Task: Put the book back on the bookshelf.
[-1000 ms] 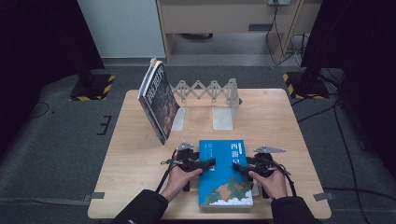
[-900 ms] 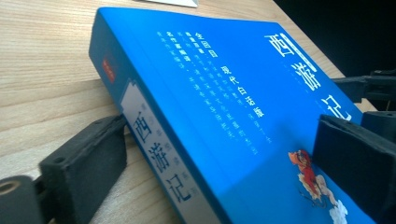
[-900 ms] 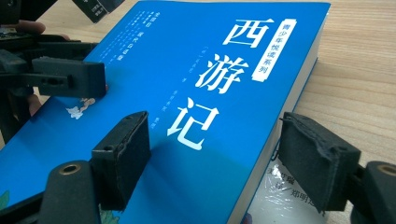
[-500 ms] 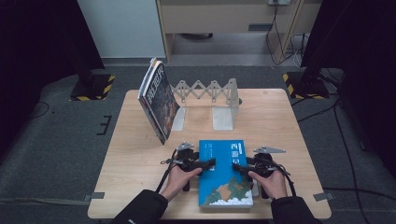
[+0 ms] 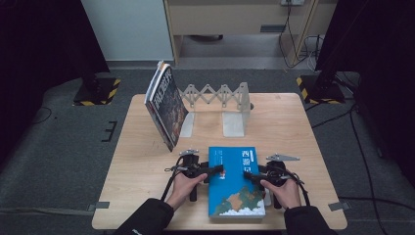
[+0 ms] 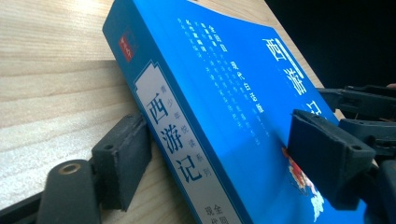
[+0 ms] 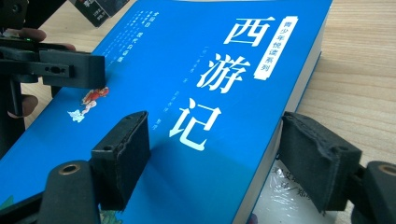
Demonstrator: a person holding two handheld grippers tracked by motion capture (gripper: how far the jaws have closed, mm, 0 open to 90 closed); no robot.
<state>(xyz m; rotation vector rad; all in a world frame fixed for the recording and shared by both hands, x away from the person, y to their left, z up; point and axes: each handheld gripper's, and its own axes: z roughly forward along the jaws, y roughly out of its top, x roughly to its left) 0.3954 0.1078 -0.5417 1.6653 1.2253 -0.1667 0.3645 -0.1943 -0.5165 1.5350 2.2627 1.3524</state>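
Note:
A blue paperback with white Chinese title lies flat near the table's front edge. My left gripper clamps its spine side; in the left gripper view one pad sits under the spine and the other on the cover of the book, gripper. My right gripper holds the opposite, page-edge side. In the right gripper view the gripper has one pad on the cover and one against the page edge.
A dark-covered book leans upright at the left end of a grey expanding book rack at the table's back. Something white and glossy lies under the blue book's right edge. Bare wood surrounds the book.

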